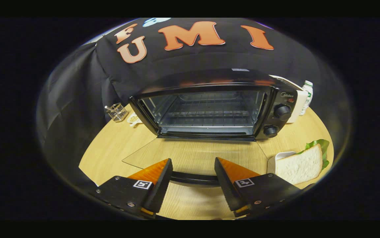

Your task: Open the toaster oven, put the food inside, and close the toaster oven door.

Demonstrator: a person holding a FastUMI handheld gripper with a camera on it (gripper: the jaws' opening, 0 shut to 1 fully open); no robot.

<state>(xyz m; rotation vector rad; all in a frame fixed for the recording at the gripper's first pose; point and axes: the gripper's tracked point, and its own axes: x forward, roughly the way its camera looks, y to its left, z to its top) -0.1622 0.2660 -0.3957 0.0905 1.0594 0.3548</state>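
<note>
The wooden bench [117, 145] stretches under the hand-held gripper and carries all the things ahead of it. The toaster oven [216, 105] stands on the bench well beyond the fingers, straight ahead, with its front turned to the hand-held gripper. Its cavity is open to see, and a wire rack [206, 114] lies inside it. Two round knobs [282, 111] sit one above the other on the panel at the right of the cavity.

The glass door [193, 153] of the toaster oven is folded down flat, just above the bench, and reaches from the oven toward the fingers. Its dark handle bar [193, 178] runs across at the near edge and passes between the two fingertips.

The hand-held gripper [193, 165] is spread: its fingers stand wide apart, one at each side of the handle bar, and whether they touch it cannot be told.

The food is a sandwich [300, 163] of white bread with a green leaf, and it leans on a small white dish [275, 160] on the bench just to the right of the right finger.

A white box [298, 105] and a small bottle [307, 94] stand to the right of the oven. A small wire holder [117, 111] stands to the left of the oven, far ahead of the left finger.
</note>
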